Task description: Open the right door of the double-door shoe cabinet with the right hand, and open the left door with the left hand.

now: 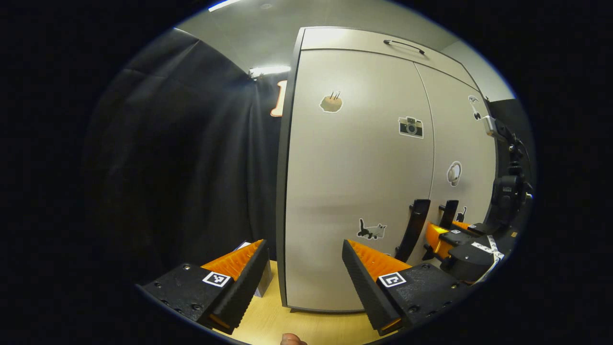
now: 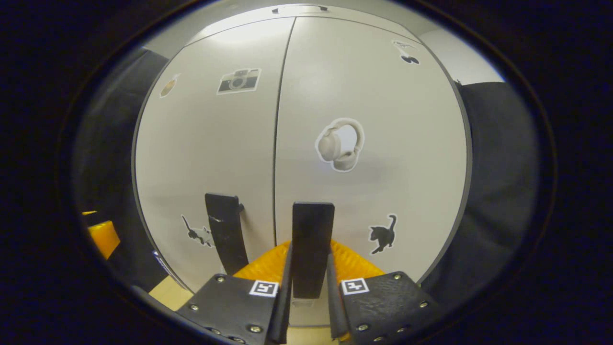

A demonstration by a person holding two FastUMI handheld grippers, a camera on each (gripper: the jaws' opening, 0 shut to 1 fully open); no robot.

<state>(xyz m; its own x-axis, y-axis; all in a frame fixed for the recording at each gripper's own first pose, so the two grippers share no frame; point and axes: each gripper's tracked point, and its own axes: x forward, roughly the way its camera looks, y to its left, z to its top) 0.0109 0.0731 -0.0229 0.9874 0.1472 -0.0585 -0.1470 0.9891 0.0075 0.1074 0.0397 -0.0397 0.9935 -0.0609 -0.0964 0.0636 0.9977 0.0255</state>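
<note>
- A pale double-door shoe cabinet (image 1: 354,191) stands on a light wood floor (image 1: 306,321), with black cloth hanging on both sides of it.
- Both doors look shut, their edges meeting at a thin centre seam.
- Farthest left, the left gripper (image 1: 302,268) hovers near the cabinet's left corner with its fingers spread wide, gripping nothing, well apart from the handles.
- The left door (image 2: 210,143) carries one dark vertical handle (image 2: 225,230) low down beside the seam, untouched.
- Right of the seam, the right door (image 2: 373,143) has a matching right handle (image 2: 312,239).
- The right gripper (image 2: 309,282) has its fingers closed on the lower part of that right handle, one on each side, pinching it.
- By my judgement, the step in hand is the first one: the right door is grasped but not yet swung out.
- The next move likely calls for pulling that handle outward in an arc about the right-hand hinge, keeping the pinch firm.
- After that, the left gripper must travel right to reach its own handle.
- Count: two doors, two upright handles, one small top handle (image 1: 403,46), two grippers.
- Stickers: six or seven can be made out, among them a camera, headphones and cats.
</note>
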